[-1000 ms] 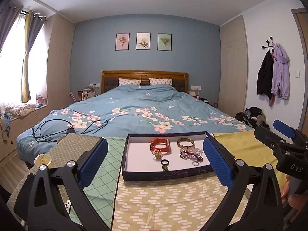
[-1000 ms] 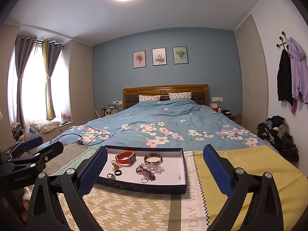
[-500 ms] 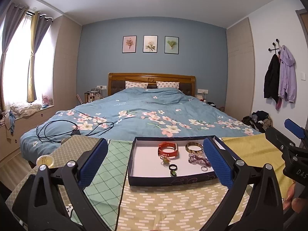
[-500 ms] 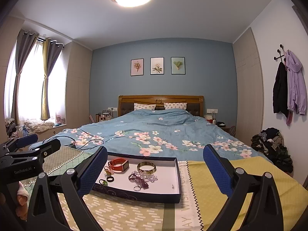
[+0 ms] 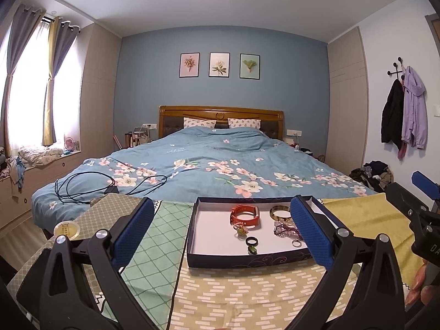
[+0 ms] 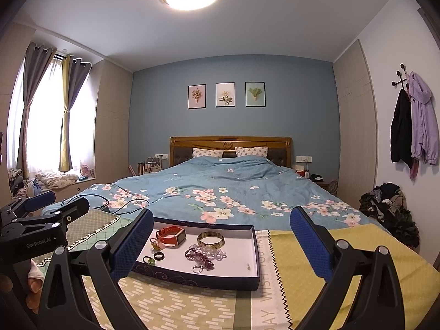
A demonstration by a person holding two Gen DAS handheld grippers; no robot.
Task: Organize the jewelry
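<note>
Left wrist: tray [image 5: 242, 258] lies crosswise; left claw [image 5: 221, 232], right claw [image 6: 221, 240] spread, empty.

The tray [image 6: 255, 250] lies open-topped on the cloth [image 5: 247, 297], its low walls the only barrier. Inside, the left part of the floor is bare; the watch [image 6: 170, 236], bangle [image 6: 211, 239], beads [image 6: 203, 255] and rings [image 6: 159, 256] crowd the rest.
</note>
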